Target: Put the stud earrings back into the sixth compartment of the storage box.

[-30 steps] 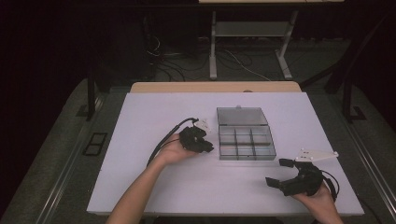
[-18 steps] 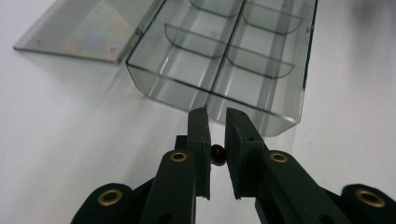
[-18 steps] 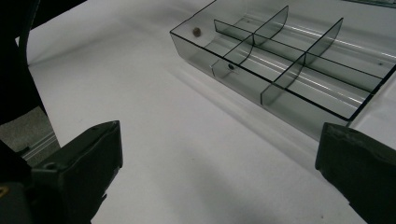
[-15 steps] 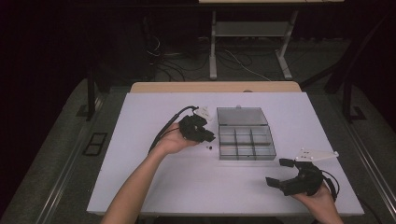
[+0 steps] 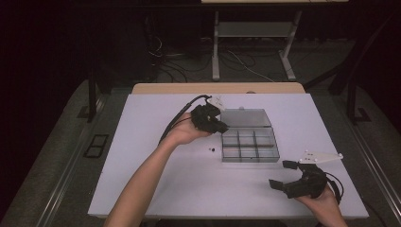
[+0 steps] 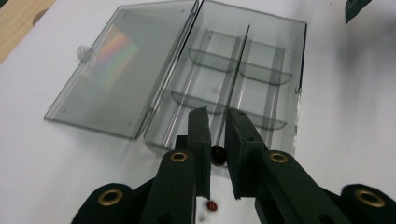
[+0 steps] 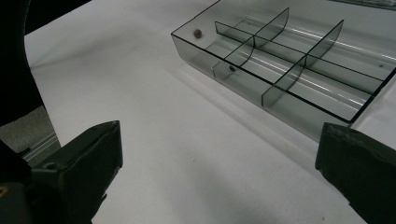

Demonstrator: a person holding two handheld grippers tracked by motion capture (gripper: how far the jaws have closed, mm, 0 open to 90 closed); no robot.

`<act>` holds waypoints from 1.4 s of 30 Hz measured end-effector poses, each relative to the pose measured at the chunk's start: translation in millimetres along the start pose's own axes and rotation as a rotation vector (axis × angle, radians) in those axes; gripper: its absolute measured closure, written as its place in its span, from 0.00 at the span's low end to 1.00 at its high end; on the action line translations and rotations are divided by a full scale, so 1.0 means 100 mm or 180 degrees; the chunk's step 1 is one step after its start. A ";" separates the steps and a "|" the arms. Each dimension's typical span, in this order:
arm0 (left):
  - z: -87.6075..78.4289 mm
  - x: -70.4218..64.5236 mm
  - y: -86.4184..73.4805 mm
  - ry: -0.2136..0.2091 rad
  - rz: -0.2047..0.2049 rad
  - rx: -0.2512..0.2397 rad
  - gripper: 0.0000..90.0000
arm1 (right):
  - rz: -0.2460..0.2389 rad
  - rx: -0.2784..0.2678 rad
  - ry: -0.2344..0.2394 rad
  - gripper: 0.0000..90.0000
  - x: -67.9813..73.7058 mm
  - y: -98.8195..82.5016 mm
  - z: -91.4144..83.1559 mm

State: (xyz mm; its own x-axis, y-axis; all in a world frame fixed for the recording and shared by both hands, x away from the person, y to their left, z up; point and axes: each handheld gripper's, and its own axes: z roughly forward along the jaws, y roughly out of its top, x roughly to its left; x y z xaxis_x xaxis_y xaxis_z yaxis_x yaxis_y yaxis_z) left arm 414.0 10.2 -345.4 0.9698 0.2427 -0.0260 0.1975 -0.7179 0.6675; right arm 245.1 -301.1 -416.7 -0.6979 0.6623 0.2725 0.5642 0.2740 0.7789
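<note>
Dark red bead (image 6: 217, 154) sits pinched between the nearly closed left gripper (image 6: 217, 135), raised over the clear compartment box (image 6: 261, 79); right gripper (image 7: 219, 177) gapes wide, empty.

The left claw (image 6: 217, 140) half hides a small dark bead (image 6: 217, 155), its shape unclear.

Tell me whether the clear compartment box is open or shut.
Open. The clear compartment box has its lid swung back flat on the white table, leaving the divided compartments uncovered, as the high view also shows.
</note>
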 end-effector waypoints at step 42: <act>0.91 -0.13 0.79 -0.0181 0.0225 0.0071 0.88 | 0.0008 -0.0041 0.0041 0.01 0.00 0.01 -0.03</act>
State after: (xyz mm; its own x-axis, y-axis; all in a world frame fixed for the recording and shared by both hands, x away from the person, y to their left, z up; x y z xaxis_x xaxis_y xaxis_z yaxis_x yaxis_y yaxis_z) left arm 430.0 -109.0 -359.8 0.9878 0.1539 -0.0222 0.1310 -0.7464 0.6525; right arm 244.3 -303.0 -414.5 -0.7021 0.6539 0.2818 0.5604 0.2633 0.7853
